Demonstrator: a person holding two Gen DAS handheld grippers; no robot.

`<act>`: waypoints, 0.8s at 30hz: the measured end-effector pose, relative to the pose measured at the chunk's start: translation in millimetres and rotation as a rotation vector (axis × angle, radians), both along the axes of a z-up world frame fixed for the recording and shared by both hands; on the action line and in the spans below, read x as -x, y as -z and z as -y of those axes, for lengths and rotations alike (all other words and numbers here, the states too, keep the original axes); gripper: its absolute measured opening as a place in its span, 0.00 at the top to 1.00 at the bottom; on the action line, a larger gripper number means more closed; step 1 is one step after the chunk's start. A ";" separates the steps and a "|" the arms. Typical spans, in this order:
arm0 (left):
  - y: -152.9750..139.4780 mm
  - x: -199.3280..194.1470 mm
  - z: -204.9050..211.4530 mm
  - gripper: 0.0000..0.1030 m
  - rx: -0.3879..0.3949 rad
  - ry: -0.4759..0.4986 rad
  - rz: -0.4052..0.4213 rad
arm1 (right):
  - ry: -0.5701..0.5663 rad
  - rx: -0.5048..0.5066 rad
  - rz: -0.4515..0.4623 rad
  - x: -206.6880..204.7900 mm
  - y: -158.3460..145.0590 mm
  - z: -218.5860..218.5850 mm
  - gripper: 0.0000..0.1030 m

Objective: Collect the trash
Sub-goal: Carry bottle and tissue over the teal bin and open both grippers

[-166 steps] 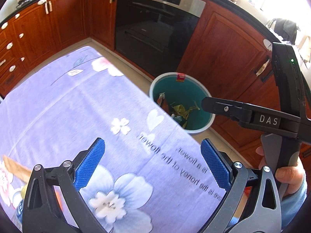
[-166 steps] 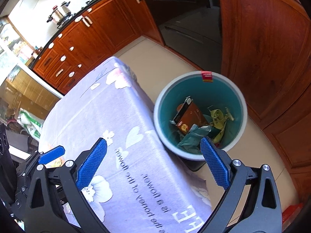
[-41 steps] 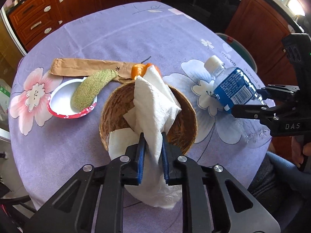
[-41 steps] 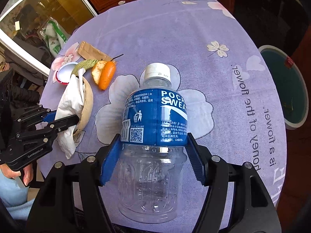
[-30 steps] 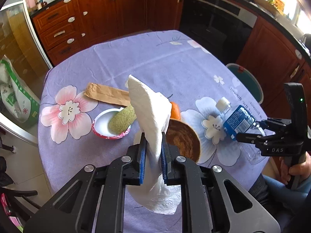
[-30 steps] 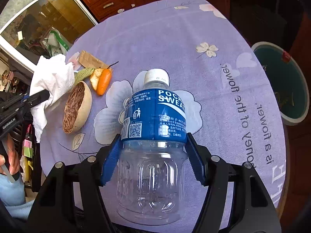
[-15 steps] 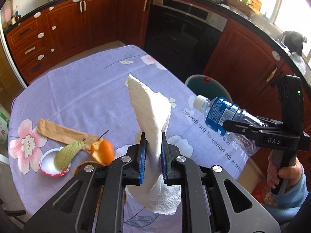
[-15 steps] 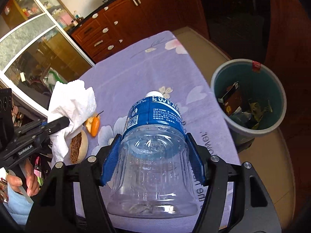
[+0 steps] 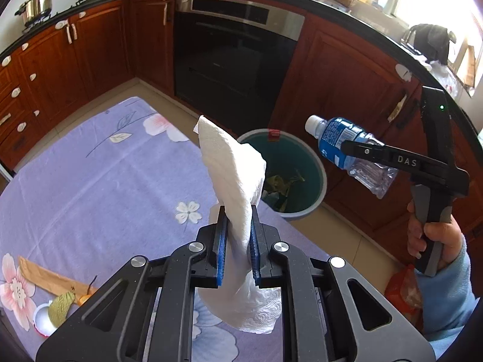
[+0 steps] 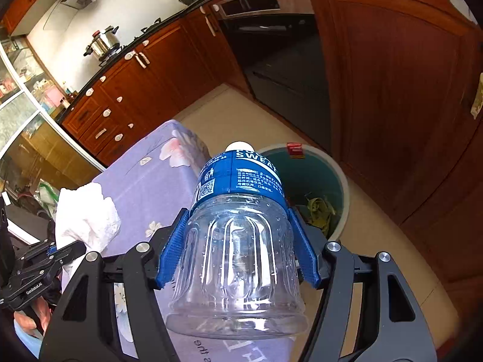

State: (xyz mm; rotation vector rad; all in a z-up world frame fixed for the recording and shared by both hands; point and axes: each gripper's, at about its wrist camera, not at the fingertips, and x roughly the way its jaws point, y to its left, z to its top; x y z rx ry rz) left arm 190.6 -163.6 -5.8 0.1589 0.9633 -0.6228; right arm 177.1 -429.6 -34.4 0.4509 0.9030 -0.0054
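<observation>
My left gripper (image 9: 236,220) is shut on a white paper towel (image 9: 232,166) and holds it up over the table's far edge, just short of the teal trash bin (image 9: 314,208). My right gripper (image 10: 238,241) is shut on an empty plastic bottle (image 10: 238,232) with a blue label, cap pointing at the bin (image 10: 342,193) on the floor. In the left wrist view the bottle (image 9: 341,144) hangs in the air just right of the bin. The paper towel (image 10: 87,214) also shows at the left of the right wrist view. The bin holds several scraps.
The table has a purple flowered cloth (image 9: 90,187). A brown paper bag (image 9: 45,277), an orange piece (image 9: 83,300) and a small red-rimmed bowl (image 9: 40,319) with a green peel lie at its near left. Wooden cabinets (image 9: 341,69) and an oven (image 9: 238,51) stand behind the bin.
Both grippers have swung from over the table towards the bin, carrying the paper towel and the bottle. The bottle now points down at the bin. The coconut-shell bowl has left the view.
</observation>
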 end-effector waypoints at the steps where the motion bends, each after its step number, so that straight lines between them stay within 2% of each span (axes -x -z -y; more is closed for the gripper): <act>1: 2.1 -3.7 8.4 0.86 -0.003 0.013 -0.006 | 0.008 -0.005 -0.012 -4.5 5.9 5.5 0.40; 11: 28.3 -42.2 76.6 0.86 -0.022 0.102 -0.059 | 0.047 -0.049 -0.103 -34.4 54.8 31.9 0.40; 24: 58.9 -70.0 105.4 0.86 -0.009 0.125 -0.113 | 0.071 -0.043 -0.121 -64.3 74.1 40.2 0.39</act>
